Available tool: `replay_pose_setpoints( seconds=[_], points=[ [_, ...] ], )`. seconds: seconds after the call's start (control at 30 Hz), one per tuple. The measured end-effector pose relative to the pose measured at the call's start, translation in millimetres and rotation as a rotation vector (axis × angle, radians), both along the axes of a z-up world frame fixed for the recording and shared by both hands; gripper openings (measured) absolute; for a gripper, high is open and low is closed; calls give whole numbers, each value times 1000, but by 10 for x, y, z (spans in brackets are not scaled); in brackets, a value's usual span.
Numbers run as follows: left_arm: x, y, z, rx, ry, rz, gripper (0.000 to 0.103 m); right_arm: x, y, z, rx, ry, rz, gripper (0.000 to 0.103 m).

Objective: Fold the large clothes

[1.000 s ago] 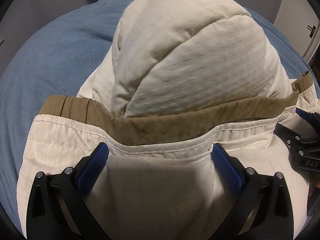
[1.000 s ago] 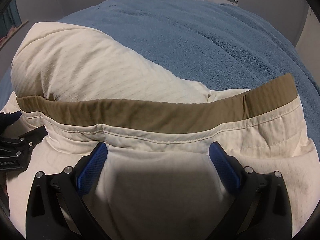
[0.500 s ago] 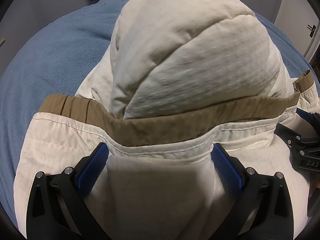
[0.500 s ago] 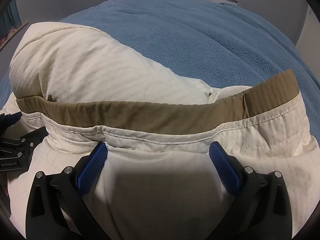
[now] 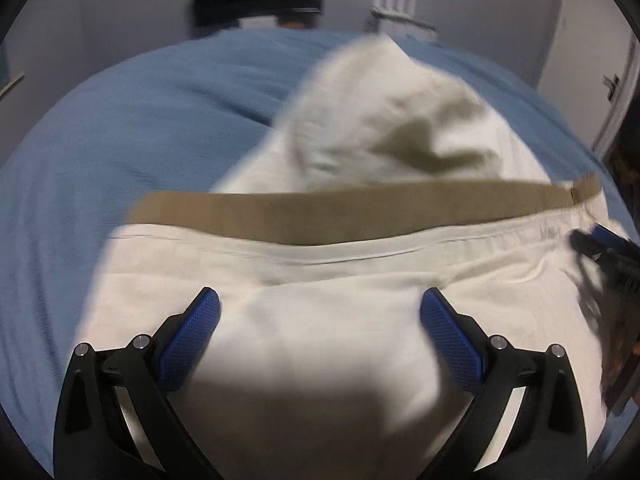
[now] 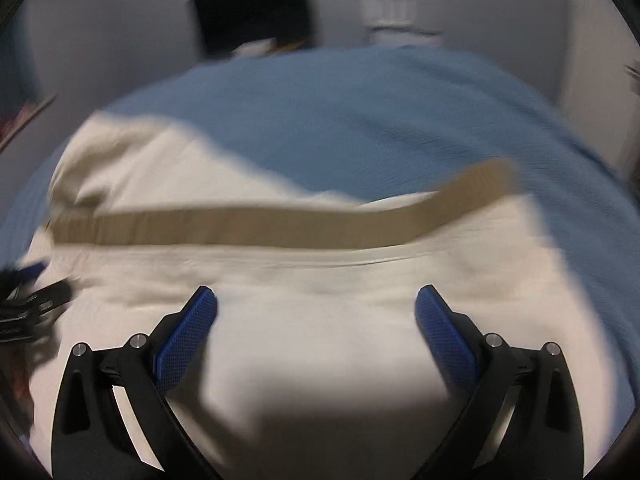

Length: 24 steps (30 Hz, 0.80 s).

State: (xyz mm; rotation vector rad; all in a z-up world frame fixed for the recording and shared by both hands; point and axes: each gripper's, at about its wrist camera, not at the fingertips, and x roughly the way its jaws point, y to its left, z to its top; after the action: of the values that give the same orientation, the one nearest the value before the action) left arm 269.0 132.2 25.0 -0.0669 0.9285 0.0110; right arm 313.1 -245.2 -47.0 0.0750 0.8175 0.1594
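A cream padded jacket point(image 5: 380, 136) with a tan hem band point(image 5: 320, 216) lies on a blue bedspread point(image 5: 120, 140). It also shows in the right wrist view point(image 6: 160, 176), with the tan band point(image 6: 260, 228) across it. My left gripper point(image 5: 320, 312) has its jaws spread wide, with a bunch of cream fabric filling the space between the blue pads. My right gripper point(image 6: 316, 308) stands the same way over the fabric. Each gripper shows at the edge of the other's view. Both views are motion-blurred.
The blue bedspread point(image 6: 380, 112) stretches beyond the jacket to the far edge. A dark screen point(image 6: 256, 16) and a white object point(image 5: 396, 4) stand against the grey back wall. A door point(image 5: 600, 80) is at the right.
Both grippers have pulled back and tilted up; the jacket's puffed bulk now sits lower and farther away, the tan band has flattened, and more bedspread and wall show.
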Motion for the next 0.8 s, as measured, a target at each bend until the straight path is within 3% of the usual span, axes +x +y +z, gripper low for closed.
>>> replay_pose_setpoints(
  seconds=[0.13, 0.2, 0.27, 0.33, 0.5, 0.63, 0.73, 0.8],
  points=[
    [-109, 522, 65, -48, 36, 93, 97, 70, -438, -61, -26, 87, -58, 96],
    [-113, 719, -32, -69, 73, 120, 96, 86, -539, -152, -15, 112, -25, 95],
    [-81, 752, -117, -52, 110, 125, 98, 100, -500, -232, -50, 120, -8, 95],
    [-40, 802, -239, -95, 137, 129, 98, 144, -477, -318, -54, 135, -17, 95],
    [-7, 818, -358, -111, 126, 147, 98, 285, -537, -537, 23, 173, -29, 97],
    [-60, 748, -290, -66, 114, 148, 98, 217, -524, -528, 19, 159, -27, 97],
    [-192, 692, -120, 52, 91, 146, 96, 70, -514, -363, -10, 132, -23, 96],
    [-427, 544, 111, 139, 29, 111, 96, -213, -531, -182, -9, 68, -39, 96]
  ],
)
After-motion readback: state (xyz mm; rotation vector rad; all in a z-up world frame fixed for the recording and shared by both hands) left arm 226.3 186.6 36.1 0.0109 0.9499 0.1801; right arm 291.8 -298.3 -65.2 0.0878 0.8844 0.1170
